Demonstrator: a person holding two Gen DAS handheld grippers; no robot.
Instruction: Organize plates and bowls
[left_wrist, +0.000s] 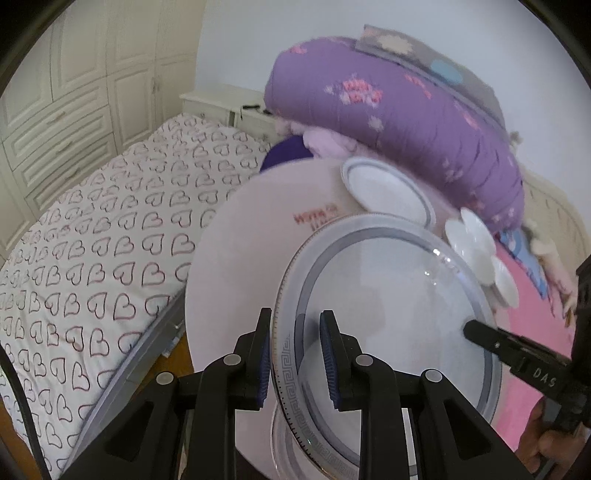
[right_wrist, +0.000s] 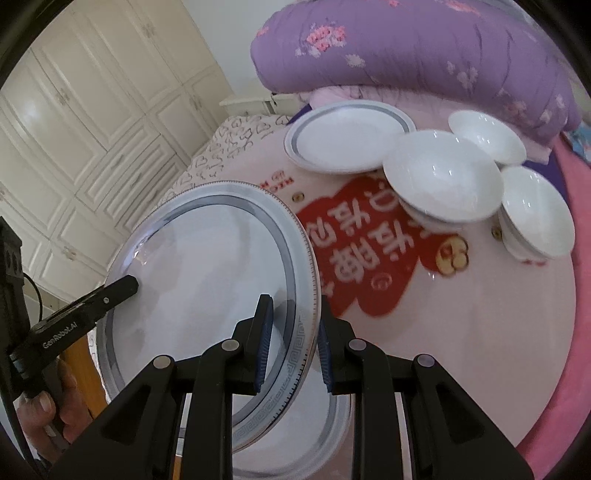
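Blue-padded, left tool (left_wrist: 295, 354) and right tool (right_wrist: 293, 341) each pinching opposite rims of the large grey-banded plate (right_wrist: 207, 280), lifted level above another plate (right_wrist: 332, 417) on the pink round surface (right_wrist: 461, 332), apparently for stacking near the white bowls (right_wrist: 443, 173).

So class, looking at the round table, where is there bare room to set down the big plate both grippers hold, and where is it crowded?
Free: the near right part of the round table, between the red sticker and the pink cloth. Crowded: the far side, with the smaller plate and three white bowls.
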